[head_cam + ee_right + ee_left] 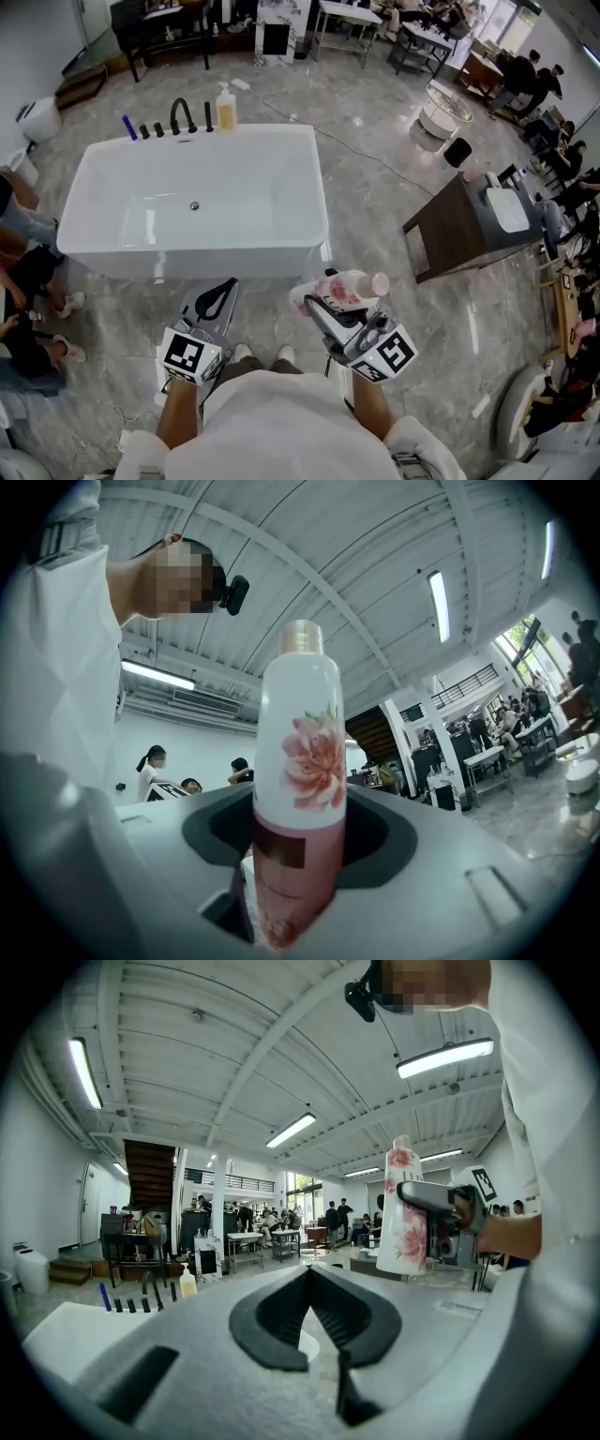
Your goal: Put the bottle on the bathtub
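Observation:
The white bottle (354, 285) with a pink flower print and a beige cap lies nearly level in my right gripper (322, 298), which is shut on it just right of the bathtub's near corner. In the right gripper view the bottle (300, 752) stands between the jaws of the right gripper (298, 841). The white bathtub (187, 255) lies ahead and to the left, with nothing in its basin. My left gripper (221, 298) hovers before the tub's near wall, its jaws shut and holding nothing. From the left gripper view I see the left gripper (310, 1271) with its tips together, and the bottle (403, 1218) to the right.
A black faucet (182, 116), black knobs, a blue stick (129, 127) and a yellowish soap bottle (226, 106) line the tub's far rim. A dark cabinet with a white basin (473, 225) stands to the right. People sit at the left edge (23, 281) and far right.

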A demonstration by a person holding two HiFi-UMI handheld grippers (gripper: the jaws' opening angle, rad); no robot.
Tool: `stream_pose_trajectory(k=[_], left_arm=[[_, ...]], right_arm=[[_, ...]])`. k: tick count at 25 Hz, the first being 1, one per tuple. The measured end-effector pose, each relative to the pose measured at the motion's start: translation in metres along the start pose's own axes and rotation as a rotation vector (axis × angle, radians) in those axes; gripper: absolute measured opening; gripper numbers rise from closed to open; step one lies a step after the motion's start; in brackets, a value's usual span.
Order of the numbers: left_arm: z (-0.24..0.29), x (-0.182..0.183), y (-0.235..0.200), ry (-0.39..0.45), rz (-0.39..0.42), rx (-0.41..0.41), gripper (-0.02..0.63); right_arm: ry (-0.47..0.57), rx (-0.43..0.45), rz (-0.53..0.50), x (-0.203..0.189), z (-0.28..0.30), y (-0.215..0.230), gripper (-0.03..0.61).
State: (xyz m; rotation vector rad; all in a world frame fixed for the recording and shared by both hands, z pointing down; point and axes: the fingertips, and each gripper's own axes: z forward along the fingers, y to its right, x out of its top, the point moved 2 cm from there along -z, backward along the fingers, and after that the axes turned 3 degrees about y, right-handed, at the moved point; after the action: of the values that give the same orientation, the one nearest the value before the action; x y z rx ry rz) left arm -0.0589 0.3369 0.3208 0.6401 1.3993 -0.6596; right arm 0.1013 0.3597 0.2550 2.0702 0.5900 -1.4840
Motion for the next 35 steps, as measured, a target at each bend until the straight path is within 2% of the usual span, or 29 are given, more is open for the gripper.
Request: stream_pose_trajectory(k=[9, 13, 19, 27, 35], left_arm=[[0.007, 0.001, 0.018, -0.007, 0.006, 0.02, 0.006], [0.008, 0.001, 0.018, -0.003, -0.009, 0.056, 0.006], [0.033, -0.011, 0.026, -0.026, -0.02, 0.094, 0.006], [0.065, -0.006, 0.033, -0.038, 0.024, 0.081, 0.006], [0.091, 0.006, 0.013, -0.028, 0.062, 0.067, 0.006]], right_arm=[[-0.027, 0.008, -0.014, 0.0, -0.015, 0.01, 0.241], [-0.047, 0.014, -0.035, 0.0, -0.02, 0.015, 0.241], [-0.035, 0.023, -0.007, -0.003, -0.035, 0.044, 0.241], [-0.022, 0.006, -0.009, -0.003, -0.044, 0.075, 0.241], [0.008, -0.008, -0.013, -0.001, -0.026, 0.101, 0.241]])
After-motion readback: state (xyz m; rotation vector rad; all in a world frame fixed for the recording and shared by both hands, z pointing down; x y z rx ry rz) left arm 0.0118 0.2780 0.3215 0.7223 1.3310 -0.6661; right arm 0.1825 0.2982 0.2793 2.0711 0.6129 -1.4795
